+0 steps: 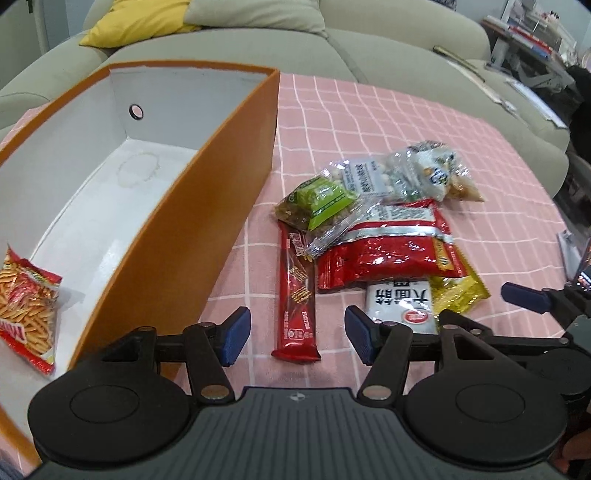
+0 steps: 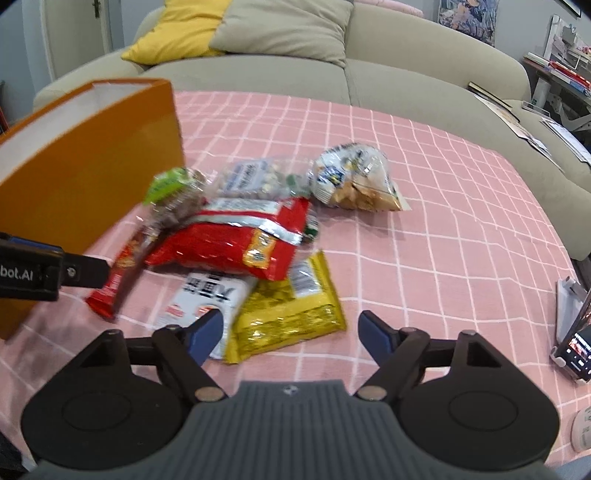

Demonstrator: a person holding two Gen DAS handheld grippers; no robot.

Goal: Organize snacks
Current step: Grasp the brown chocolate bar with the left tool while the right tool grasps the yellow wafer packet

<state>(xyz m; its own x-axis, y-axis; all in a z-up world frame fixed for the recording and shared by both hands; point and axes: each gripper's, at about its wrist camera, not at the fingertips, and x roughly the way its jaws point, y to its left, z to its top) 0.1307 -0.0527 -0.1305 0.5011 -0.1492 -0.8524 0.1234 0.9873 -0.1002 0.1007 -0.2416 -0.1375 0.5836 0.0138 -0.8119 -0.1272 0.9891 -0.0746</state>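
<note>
Your left gripper has its jaws spread wide and empty. The lower end of the long red stick packet lies on the cloth between its blue pads, touching neither.

Your right gripper is likewise spread wide and holds nothing. Its left pad sits over the white packet; the yellow packet lies in the gap between the pads, not gripped. This view is motion-blurred, so fine print cannot be read.

Just ahead of both grippers the snack pile rests on the pink checked tablecloth. The large red bag lies across the upper edges of the white and yellow packets. Beyond it, a green-labelled packet overlaps the top of the red stick packet. Furthest in the pile lie a clear bag of small white pieces and a clear bag of tan snacks, side by side.

To your left stands the orange box, open-topped with a white interior. One red packet of thin orange sticks lies at its near end; the remaining visible floor is bare. A round hole shows in its far wall.

At the right edge a phone leans in a stand. Behind the table are a beige sofa and a yellow cushion.
</note>
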